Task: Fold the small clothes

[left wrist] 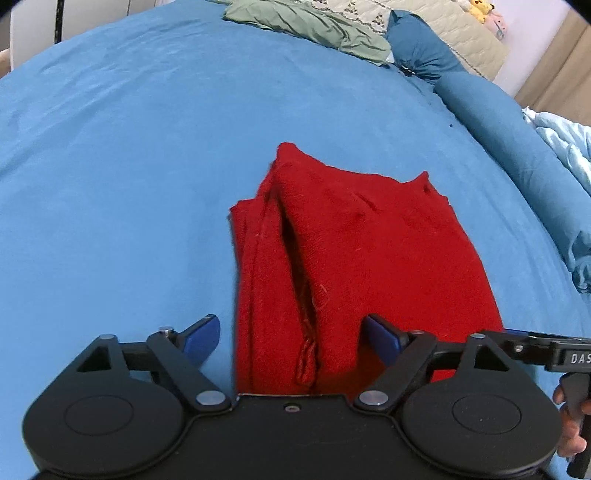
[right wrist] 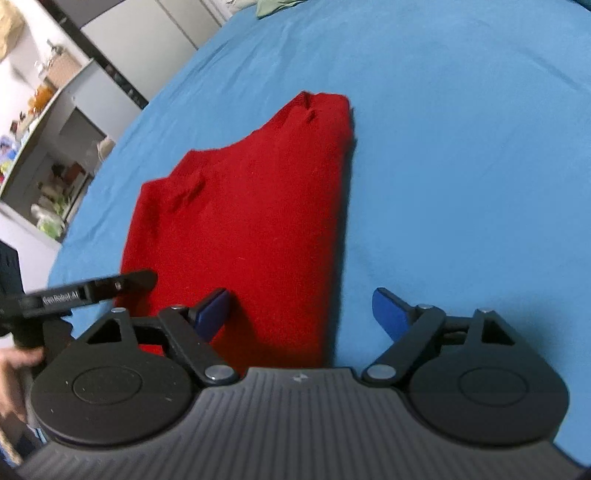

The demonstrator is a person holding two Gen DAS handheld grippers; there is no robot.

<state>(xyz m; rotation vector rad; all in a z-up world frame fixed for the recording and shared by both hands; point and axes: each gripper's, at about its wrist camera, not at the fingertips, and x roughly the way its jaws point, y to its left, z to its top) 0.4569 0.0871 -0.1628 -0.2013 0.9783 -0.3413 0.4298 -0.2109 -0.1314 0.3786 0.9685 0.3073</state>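
Observation:
A red knit garment lies folded on the blue bed sheet, with a side flap folded over along its left part. My left gripper is open and empty, its blue fingertips straddling the garment's near left edge. In the right wrist view the same garment lies flat. My right gripper is open and empty over the garment's near right edge, one pad above the cloth and the other above the sheet. The left gripper's body shows at the left there.
A green cloth lies at the bed's far end. A rolled blue bolster and light blue bedding line the right side. Shelves with clutter stand past the bed's left edge.

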